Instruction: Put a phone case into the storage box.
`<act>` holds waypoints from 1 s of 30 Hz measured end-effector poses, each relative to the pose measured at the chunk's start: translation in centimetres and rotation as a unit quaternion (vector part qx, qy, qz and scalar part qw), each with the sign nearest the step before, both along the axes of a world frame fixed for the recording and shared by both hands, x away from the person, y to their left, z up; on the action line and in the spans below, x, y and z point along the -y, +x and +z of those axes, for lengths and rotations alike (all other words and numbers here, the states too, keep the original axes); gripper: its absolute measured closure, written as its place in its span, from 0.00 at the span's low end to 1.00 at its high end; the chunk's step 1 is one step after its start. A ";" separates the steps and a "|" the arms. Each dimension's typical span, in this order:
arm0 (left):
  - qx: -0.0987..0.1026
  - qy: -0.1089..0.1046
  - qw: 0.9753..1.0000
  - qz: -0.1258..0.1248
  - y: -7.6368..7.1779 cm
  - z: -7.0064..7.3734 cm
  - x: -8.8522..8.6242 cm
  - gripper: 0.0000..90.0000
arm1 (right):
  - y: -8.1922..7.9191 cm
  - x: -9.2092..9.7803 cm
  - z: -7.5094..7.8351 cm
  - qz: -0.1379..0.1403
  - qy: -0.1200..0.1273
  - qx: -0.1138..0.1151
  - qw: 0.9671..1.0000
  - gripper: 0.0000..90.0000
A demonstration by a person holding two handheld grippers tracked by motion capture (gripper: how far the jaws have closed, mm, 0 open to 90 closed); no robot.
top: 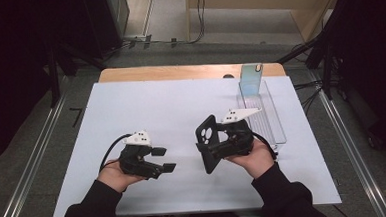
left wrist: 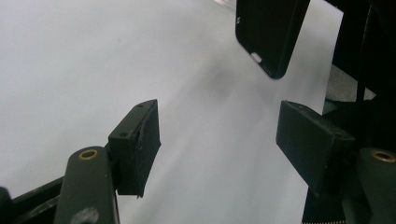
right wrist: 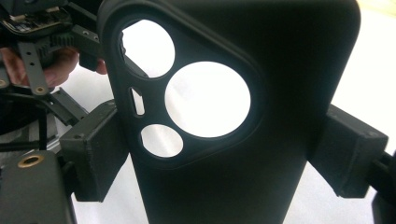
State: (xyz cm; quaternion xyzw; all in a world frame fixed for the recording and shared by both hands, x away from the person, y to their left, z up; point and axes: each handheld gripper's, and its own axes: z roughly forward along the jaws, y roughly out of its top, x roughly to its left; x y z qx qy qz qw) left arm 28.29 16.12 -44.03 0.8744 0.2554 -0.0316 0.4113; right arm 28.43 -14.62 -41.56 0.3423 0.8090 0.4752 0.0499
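Note:
A black phone case with round camera cut-outs stands on edge just above the white sheet. My right gripper is shut on it across its width. In the right gripper view the case sits close up between the two pads, with my right gripper clamping its sides. My left gripper rests to the left of the case, open and holding nothing. The left gripper view has my left gripper with jaws wide apart over bare sheet, and the case hanging farther off at the top.
A clear plastic tray lies at the right side of the sheet. A pale blue translucent case stands upright at the tray's far end. The wooden table edge runs behind the sheet. Metal rails and cables flank the table.

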 end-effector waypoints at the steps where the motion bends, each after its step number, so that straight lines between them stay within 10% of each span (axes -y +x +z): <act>1: 0.000 -0.002 1.000 0.000 -0.1 -0.1 -0.1 0.34 | 0.0 0.0 0.0 0.001 0.001 0.000 1.000 0.13; 30: -0.010 0.011 0.999 0.034 -1.5 -0.7 -3.0 0.34 | 1.5 4.6 3.9 -0.008 0.026 -0.001 1.000 0.13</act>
